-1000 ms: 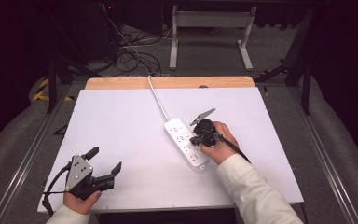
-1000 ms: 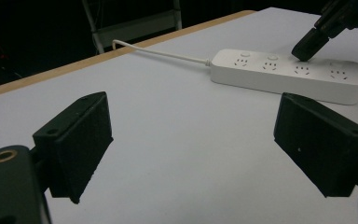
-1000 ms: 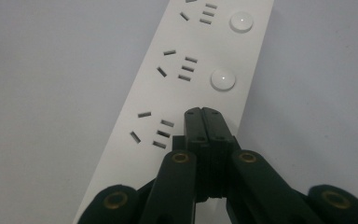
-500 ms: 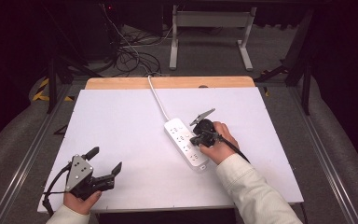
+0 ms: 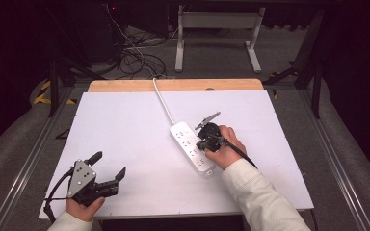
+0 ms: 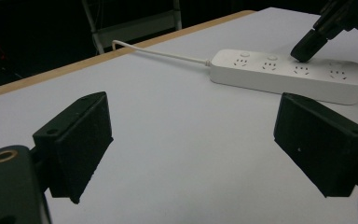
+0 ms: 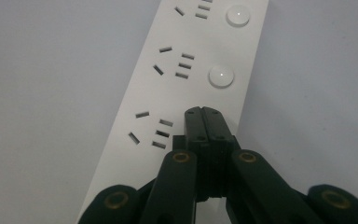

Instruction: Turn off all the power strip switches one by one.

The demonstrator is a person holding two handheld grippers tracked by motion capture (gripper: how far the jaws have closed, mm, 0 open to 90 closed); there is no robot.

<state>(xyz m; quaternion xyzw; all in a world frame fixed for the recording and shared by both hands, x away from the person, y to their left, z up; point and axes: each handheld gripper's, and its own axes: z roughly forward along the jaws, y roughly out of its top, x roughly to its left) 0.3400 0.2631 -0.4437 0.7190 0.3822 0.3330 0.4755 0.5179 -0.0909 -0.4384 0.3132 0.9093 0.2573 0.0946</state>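
A white power strip [image 5: 191,147] lies slantwise near the middle of the white table [image 5: 125,125], with its cord [image 5: 162,99] running to the far edge. My right gripper [image 5: 202,144] is shut with nothing between its jaws. Its joined tips [image 7: 203,113] point down and rest on the strip [image 7: 177,79], in line with the round buttons [image 7: 221,76] beside a socket. The spot under the tips is hidden. My left gripper [image 5: 109,164] sits open at the table's front left, well apart from the strip [image 6: 289,77]. In the left gripper view the right gripper's tip [image 6: 303,50] touches the strip's top.
The wooden table edge [image 5: 173,85] runs along the far side. Behind it are loose black cables [image 5: 135,53] on the floor and a grey metal stand [image 5: 217,29]. Metal rails [image 5: 24,159] flank the table.
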